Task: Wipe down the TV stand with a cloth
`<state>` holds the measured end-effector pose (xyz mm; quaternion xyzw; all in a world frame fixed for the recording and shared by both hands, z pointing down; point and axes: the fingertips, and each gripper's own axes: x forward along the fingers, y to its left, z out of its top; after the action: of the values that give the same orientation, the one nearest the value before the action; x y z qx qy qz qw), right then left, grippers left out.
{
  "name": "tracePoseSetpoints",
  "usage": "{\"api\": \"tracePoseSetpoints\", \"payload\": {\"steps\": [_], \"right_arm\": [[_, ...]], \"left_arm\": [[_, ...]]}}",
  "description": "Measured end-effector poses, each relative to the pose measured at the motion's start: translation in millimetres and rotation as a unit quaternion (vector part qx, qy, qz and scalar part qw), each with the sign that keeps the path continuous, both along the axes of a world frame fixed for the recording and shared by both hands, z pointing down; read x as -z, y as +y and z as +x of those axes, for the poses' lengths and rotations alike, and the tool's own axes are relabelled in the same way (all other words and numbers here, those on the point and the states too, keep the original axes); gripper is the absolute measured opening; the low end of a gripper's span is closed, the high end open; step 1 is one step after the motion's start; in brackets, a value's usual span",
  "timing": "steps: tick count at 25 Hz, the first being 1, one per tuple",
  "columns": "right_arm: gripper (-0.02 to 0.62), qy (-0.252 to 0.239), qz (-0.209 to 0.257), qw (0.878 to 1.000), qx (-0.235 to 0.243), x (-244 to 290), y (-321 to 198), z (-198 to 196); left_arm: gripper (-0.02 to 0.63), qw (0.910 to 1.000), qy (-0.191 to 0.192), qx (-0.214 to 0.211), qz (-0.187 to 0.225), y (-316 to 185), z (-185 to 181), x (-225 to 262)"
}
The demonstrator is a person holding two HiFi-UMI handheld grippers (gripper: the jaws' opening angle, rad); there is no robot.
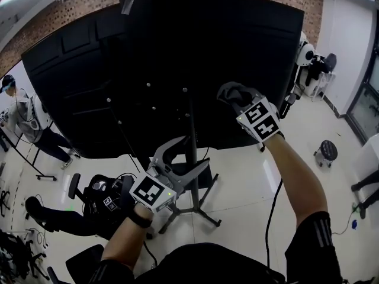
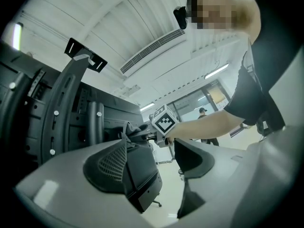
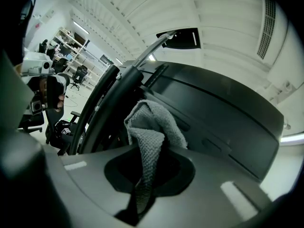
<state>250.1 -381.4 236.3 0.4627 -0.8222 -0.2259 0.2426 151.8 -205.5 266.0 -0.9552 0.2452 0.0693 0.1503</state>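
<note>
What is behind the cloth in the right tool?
The black back of the TV and, to the left, a curved stand arm. The cloth hides the area right behind it.

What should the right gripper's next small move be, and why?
Probably ease the grey cloth across onto the stand's upright. The right gripper is shut on it, and it hangs beside that upright, near the TV's back; contact with the stand is not evident.
</note>
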Motion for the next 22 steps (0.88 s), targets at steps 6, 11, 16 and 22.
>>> {"api": "tracePoseSetpoints", "payload": {"steps": [6,11,16,22], "right_arm": [[0.029,-0.011,-0.004,1.0,-0.026,-6,-2,39],[0.029,-0.012,-0.003,0.999,-0.039,-8,-2,58],[0.029,-0.015,-0.004,0.998,-0.055,-10,-2,75],[0.029,-0.054,0.014,0.998,-0.035,0,14,70]], "left_arm": [[0.336,1.0,-0.002,-0.003,-0.003,1,17,-1],[0.341,1.0,-0.002,-0.004,-0.003,2,27,-2],[0.341,1.0,-0.005,-0.005,-0.005,3,35,-2],[0.342,1.0,-0.007,-0.002,-0.003,5,31,-3]]}}
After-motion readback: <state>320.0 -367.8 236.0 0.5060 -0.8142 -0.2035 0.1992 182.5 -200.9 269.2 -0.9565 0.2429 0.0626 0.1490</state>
